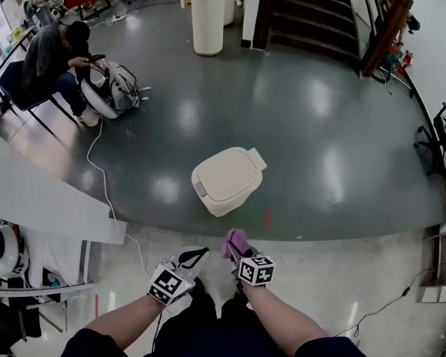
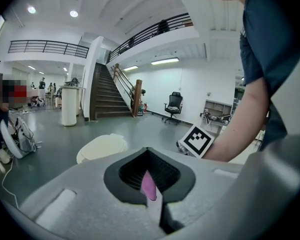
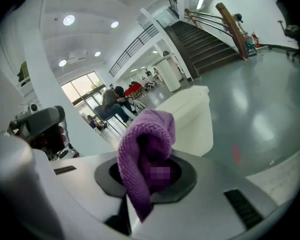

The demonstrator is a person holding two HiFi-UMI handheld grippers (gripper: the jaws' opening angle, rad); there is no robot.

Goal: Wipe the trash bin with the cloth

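One trash bin (image 1: 224,182) — hinge tab (image 1: 256,158) upper-right

Bright ceiling lights glare off the glossy floor (image 1: 312,117) — fisheye edges, blurred foreground.

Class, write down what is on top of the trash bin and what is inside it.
Nothing rests on the trash bin; its lid is bare and closed. The lid hides the inside, so its contents cannot be seen.

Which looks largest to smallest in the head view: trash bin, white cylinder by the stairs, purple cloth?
1. trash bin
2. white cylinder, though it stands farther away
3. purple cloth, smallest despite being nearest
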